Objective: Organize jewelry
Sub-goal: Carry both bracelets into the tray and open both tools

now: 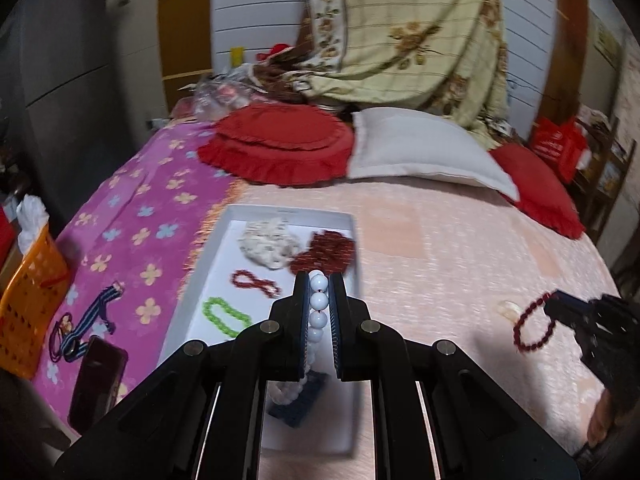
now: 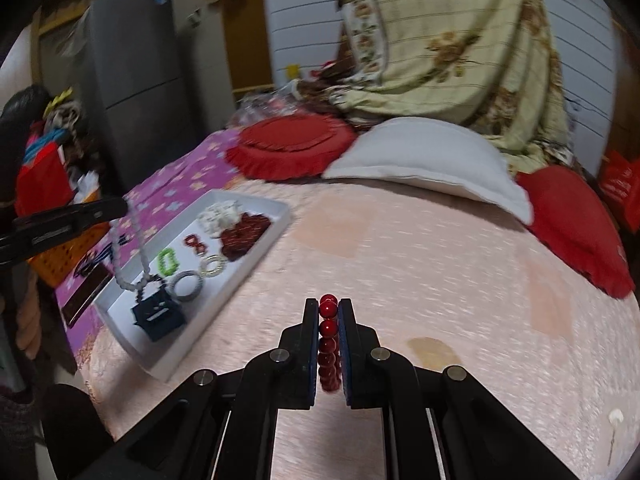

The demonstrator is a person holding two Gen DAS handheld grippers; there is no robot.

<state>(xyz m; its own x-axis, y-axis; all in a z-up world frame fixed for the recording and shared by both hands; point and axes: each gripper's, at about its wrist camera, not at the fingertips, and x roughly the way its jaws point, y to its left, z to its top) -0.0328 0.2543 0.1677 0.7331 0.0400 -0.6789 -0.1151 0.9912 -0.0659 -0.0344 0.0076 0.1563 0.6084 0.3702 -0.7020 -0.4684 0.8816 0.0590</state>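
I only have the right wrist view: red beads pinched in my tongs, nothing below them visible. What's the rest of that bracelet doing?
Observer: From the left wrist view, the red bracelet hangs as a whole loop below the right tongs, in front of the pink bedspread. I cannot tell whether it clears the fabric.
Operator: On my side the left tongs are just a dark bar at the edge. How is its grip?
Observer: The left tongs are shut on the white bead strand, with several large beads lined up in a row between the pads.
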